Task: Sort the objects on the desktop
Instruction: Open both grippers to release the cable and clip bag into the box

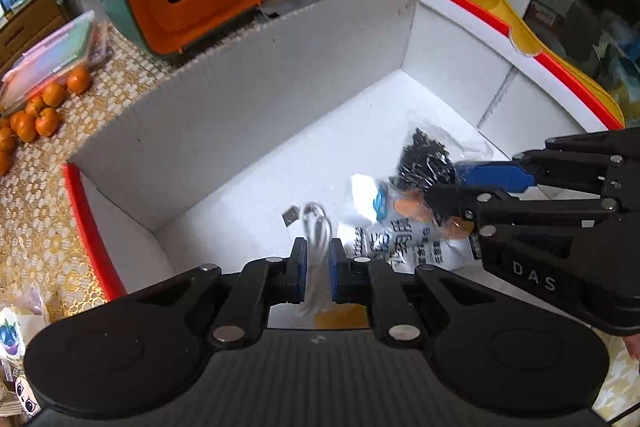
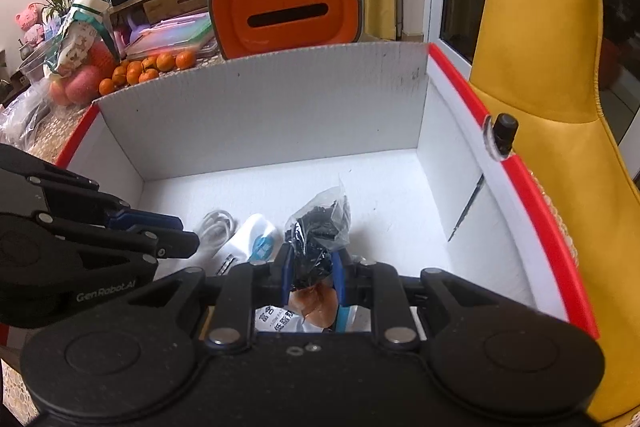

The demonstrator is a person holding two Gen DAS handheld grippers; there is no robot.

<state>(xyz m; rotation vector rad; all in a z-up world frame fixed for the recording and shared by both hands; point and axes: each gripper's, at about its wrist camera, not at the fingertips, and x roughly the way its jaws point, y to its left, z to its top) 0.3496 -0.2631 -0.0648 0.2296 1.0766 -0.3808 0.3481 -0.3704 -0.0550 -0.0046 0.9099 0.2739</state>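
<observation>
Crinkly plastic could slide from our right gripper (image 2: 312, 267), clamped on the bag of black bits (image 2: 320, 227), while our left gripper (image 1: 318, 273) pinches the white cable (image 1: 316, 227) beside it.

My right gripper (image 2: 311, 273) pinches a clear bag of black bits (image 2: 320, 227) inside the white box (image 2: 448, 131); my left gripper (image 2: 176, 239) sits at nine o'clock.

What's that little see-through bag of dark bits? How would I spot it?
Find the big white box with red edges in front of the orange tissue holder. Inside, near its front, the right gripper pinches a clear crinkly bag of small black pieces. Its neighbours, a coiled cable and a printed pouch, are white.
</observation>
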